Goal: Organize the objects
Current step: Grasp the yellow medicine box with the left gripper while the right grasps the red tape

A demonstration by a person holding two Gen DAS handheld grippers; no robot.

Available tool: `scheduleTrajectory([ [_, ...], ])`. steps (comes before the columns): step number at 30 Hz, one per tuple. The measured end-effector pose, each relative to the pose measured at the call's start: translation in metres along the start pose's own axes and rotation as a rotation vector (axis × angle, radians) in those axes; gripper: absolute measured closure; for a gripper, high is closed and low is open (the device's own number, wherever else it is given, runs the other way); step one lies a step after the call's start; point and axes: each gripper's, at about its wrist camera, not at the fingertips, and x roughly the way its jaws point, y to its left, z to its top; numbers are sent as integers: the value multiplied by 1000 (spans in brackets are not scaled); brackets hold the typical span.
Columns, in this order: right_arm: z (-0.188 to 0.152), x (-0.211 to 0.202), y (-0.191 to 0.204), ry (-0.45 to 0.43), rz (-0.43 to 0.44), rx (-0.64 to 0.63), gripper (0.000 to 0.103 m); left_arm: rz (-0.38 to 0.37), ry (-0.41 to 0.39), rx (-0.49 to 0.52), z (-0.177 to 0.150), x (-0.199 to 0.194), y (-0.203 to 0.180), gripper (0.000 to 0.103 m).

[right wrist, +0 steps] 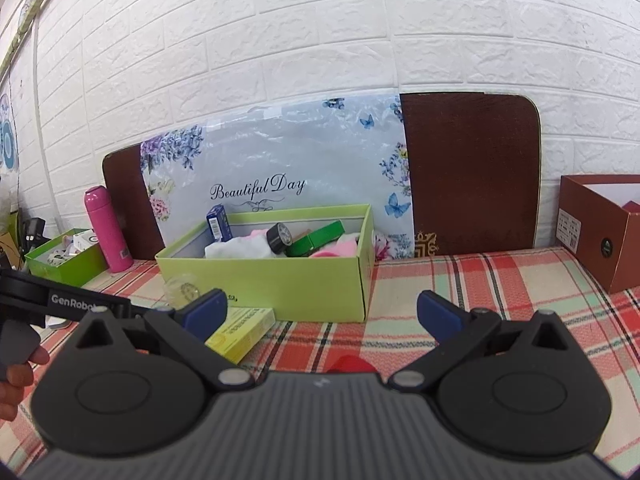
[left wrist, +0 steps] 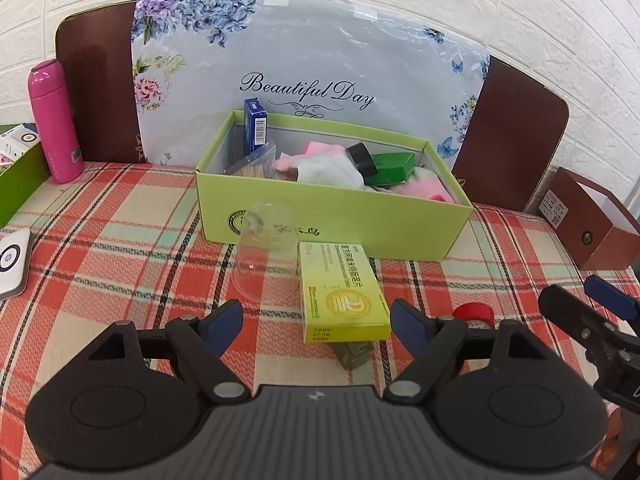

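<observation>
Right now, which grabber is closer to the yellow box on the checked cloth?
Left. The left gripper is open with the yellow box lying just ahead between its fingers. The right gripper, also open, sits off to the box's right, with the box beside its left finger.

Both grippers look like the same kit: the left gripper (left wrist: pixel 316 322) and right gripper (right wrist: pixel 322 314) each have a matte black body with a ribbed grey panel in the middle, two big round black discs either side, and angular black link arms pinned with silver round-head screws. The fingers (left wrist: pixel 224 326) carry dark blue pads. One arm has white "GenRobo…" lettering, partly cut off.
</observation>
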Motion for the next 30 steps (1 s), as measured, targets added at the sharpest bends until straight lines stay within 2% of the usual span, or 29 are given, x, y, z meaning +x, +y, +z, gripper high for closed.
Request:
scheduleTrajectory([
  [10, -20, -5, 2, 46, -2, -3, 0, 4, 29, -10, -17, 7, 1, 19],
  [19, -40, -2, 0, 100, -16, -1, 0, 8, 34, -7, -22, 33, -7, 19],
  [23, -47, 0, -2, 123, -21, 6, 0, 81, 19, 43, -17, 50, -23, 17],
  [27, -51, -1, -4, 136, -24, 7, 0, 88, 42, 102, -11, 69, -37, 17],
  [30, -52, 0, -6, 142, -21, 7, 0, 80, 58, 93, -7, 78, -38, 17],
])
